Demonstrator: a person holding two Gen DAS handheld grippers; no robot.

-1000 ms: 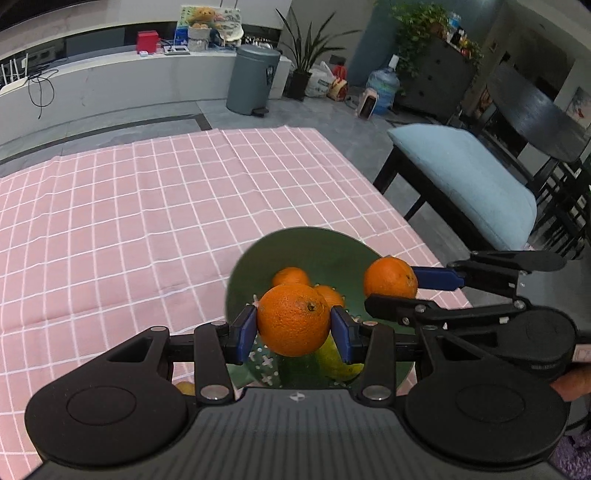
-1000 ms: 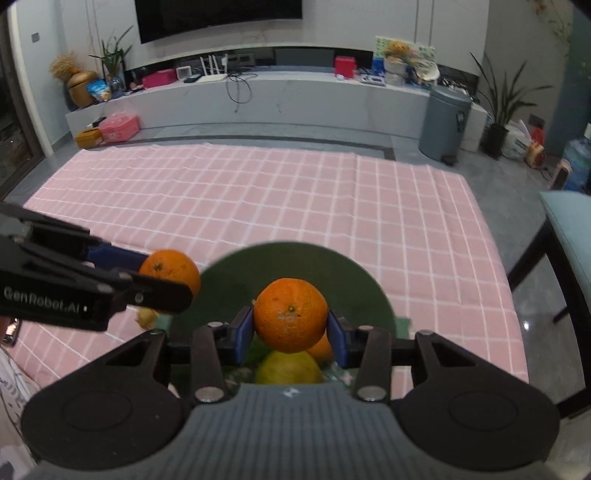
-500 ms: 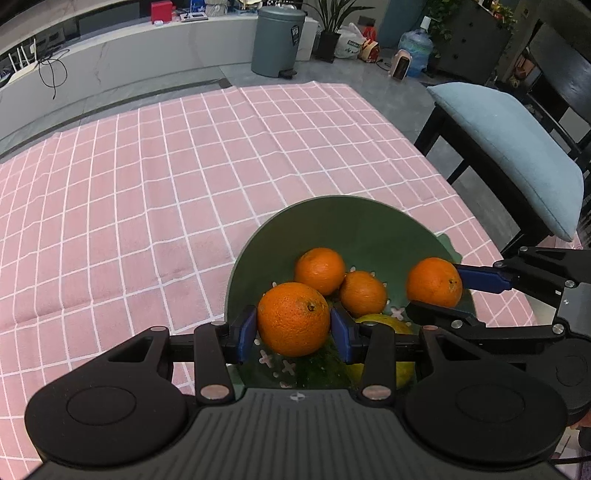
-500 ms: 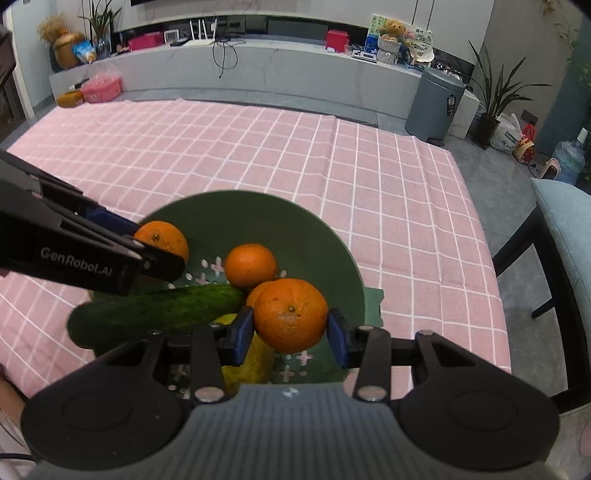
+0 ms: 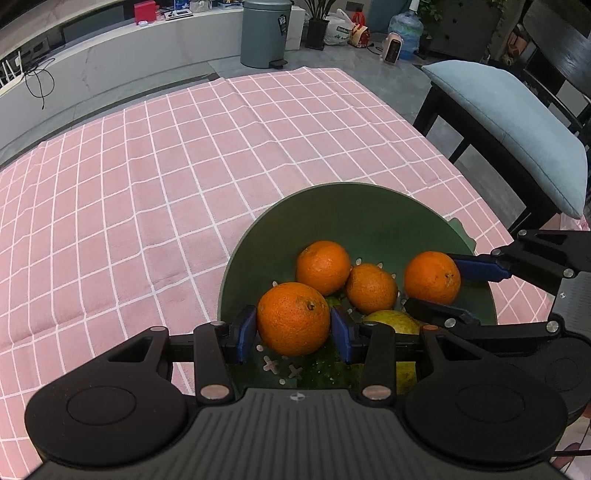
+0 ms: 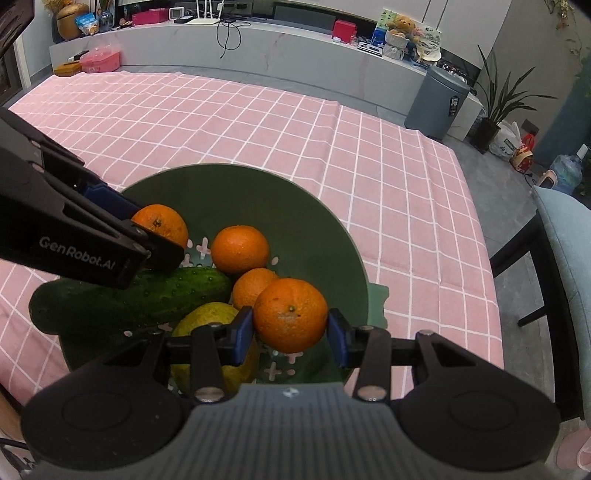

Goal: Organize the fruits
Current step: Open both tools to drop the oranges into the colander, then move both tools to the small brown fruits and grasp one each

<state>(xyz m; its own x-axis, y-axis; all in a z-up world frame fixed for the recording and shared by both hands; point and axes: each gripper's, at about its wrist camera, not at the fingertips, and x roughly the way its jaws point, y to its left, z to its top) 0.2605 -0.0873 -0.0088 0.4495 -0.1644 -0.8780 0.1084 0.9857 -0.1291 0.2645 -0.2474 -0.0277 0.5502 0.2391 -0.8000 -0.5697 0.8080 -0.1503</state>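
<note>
Both grippers hover over the green colander (image 5: pixel 258 251), ready to drop fruit in. Left gripper (image 5: pixel 293 329) clamps one orange (image 5: pixel 293 317); right gripper (image 6: pixel 290 329) squeezes another orange (image 6: pixel 290 314) above the cucumber (image 6: pixel 129 299).

I am working in a home, in an open living and dining room. Ahead of my tongs a pink checked tablecloth (image 6: pixel 295 122) covers the table, and beyond it runs a long low white media console (image 6: pixel 258 44) with a router, cables and a teddy bear (image 6: pixel 400 26). To the right stand a grey pedal bin (image 6: pixel 436 99), a potted plant (image 6: pixel 498 107) and a cushioned dining chair (image 5: pixel 509 122).
</note>
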